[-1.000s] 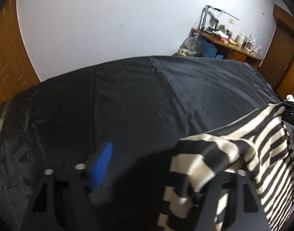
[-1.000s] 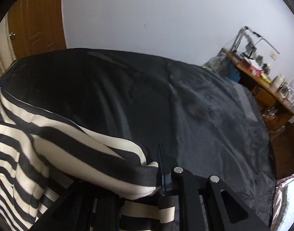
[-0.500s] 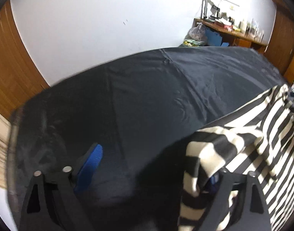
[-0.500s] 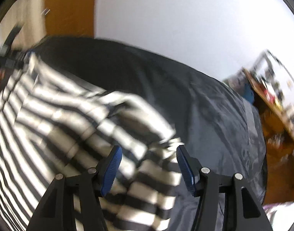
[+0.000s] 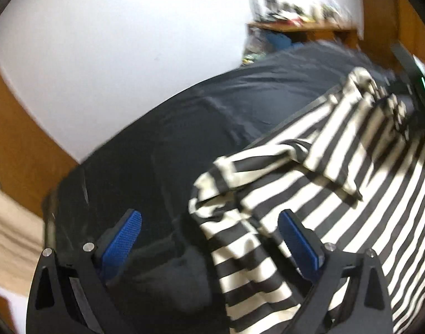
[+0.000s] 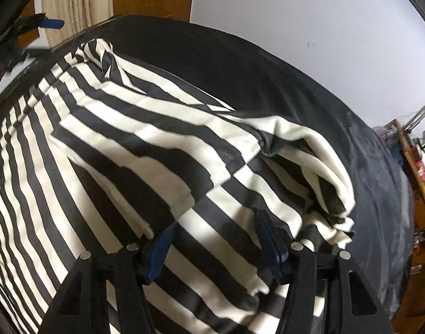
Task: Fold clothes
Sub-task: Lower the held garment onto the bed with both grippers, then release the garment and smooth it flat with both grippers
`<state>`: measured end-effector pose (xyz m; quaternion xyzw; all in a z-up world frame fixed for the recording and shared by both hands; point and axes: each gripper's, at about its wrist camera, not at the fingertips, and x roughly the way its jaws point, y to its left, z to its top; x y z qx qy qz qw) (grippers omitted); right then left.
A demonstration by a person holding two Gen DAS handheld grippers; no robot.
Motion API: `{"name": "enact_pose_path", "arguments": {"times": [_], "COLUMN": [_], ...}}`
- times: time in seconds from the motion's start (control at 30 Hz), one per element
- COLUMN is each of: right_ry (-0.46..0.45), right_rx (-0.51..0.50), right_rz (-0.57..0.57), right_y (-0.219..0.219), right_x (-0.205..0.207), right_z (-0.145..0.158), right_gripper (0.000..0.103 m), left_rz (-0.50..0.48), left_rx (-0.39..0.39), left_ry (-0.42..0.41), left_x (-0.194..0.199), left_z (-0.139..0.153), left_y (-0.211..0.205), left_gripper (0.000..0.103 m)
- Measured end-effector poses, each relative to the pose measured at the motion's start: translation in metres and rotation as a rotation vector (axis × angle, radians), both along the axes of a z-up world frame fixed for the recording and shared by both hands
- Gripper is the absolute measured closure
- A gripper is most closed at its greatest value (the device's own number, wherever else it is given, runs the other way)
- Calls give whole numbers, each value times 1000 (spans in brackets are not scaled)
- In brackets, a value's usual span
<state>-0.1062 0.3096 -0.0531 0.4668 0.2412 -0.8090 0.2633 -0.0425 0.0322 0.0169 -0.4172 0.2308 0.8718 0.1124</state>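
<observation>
Since a second ago the striped cloth has been let go by both claws: it was then pinched at the right gripper (image 6: 215, 239) and draped over one finger of the left gripper (image 5: 209, 239), and now it lies loose. The left gripper's jaws have just been opening and are spread wide; a bunched sleeve of the striped garment (image 5: 337, 183) is seen between the blue pads (image 5: 120, 239), untouched by them. The right gripper's jaws have opened too and are held about half apart over the fabric, with striped cloth seen between them; contact with the cloth cannot be told. The garment is spread on the black sheet (image 6: 268, 64), one folded flap laid across its body. Beyond the sheet a white wall (image 5: 129, 41), brown doors and a cluttered desk (image 5: 296, 25) are seen.
</observation>
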Motion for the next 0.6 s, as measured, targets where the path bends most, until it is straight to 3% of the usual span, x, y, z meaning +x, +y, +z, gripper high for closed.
{"name": "enact_pose_path", "arguments": {"times": [0.13, 0.37, 0.47, 0.6], "right_ry": [-28, -107, -70, 8], "right_rx": [-19, -109, -173, -292], "right_rz": [18, 37, -13, -174], "right_y": [-10, -26, -27, -15], "right_x": [-10, -38, -61, -106], "right_z": [0, 1, 10, 25], "right_gripper": [42, 42, 42, 42], "left_rz": [-97, -72, -3, 142], "left_rx": [-126, -165, -116, 50], "left_ry": [3, 30, 50, 62], "left_x": [-2, -48, -81, -129], "left_z": [-18, -37, -34, -24], "left_y": [40, 61, 55, 28], "left_gripper": [3, 3, 3, 3]}}
